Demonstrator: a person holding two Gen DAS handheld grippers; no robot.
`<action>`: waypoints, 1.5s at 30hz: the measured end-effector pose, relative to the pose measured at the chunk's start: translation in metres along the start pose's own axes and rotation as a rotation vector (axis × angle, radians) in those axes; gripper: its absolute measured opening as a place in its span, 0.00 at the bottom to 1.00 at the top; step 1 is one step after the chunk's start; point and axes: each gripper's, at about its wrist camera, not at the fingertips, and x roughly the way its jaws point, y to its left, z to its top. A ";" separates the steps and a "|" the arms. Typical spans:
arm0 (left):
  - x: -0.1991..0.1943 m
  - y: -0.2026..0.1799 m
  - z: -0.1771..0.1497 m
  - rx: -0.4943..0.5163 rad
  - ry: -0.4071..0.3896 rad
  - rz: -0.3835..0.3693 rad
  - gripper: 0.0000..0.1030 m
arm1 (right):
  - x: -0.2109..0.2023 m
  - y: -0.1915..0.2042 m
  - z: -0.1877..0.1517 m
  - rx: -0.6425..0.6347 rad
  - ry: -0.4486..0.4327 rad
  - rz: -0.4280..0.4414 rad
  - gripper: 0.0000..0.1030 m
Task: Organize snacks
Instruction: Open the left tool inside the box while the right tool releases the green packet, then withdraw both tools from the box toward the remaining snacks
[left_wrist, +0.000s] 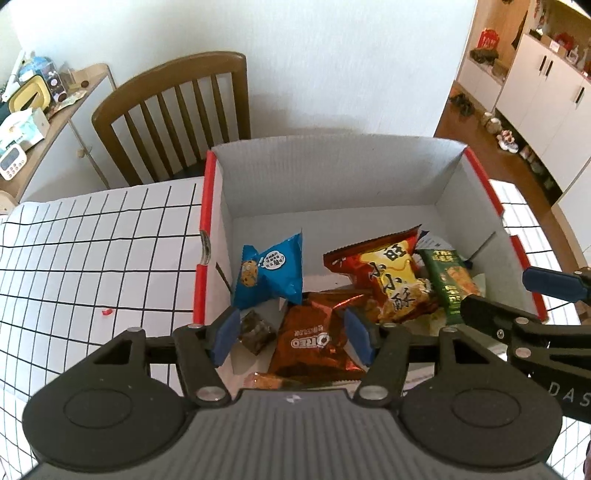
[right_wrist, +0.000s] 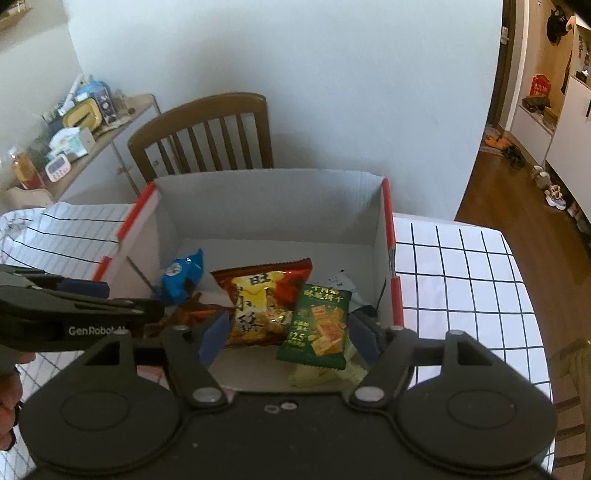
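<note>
You are holding both tools over a big white box (left_wrist: 332, 173) with red edges. It is sitting on a table with a checked cloth (left_wrist: 92, 243).

Your left gripper (left_wrist: 291, 338) is spread apart and is pinching nothing. It is hanging above the brown Oreo bag (left_wrist: 314, 343) and a small dark snack (left_wrist: 255, 332). A blue cookie bag (left_wrist: 269, 273) is lying near the left wall of the box.

Your right gripper (right_wrist: 288, 336) is spread apart too, and nothing is pressed between its pads. Below it, the green cracker bag (right_wrist: 317, 325) is lying beside the red and yellow chip bag (right_wrist: 262, 295), touching it. All the snacks are resting inside the box. A wooden chair (right_wrist: 207, 133) is standing behind it.
</note>
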 end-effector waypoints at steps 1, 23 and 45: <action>-0.003 0.001 0.000 -0.004 -0.004 -0.004 0.60 | -0.004 0.001 -0.001 -0.001 -0.008 0.003 0.76; -0.090 0.011 -0.042 -0.040 -0.144 -0.088 0.70 | -0.083 0.013 -0.022 -0.022 -0.127 0.098 0.91; -0.108 0.028 -0.111 -0.107 -0.137 -0.152 0.97 | -0.110 0.016 -0.088 -0.019 -0.136 0.157 1.00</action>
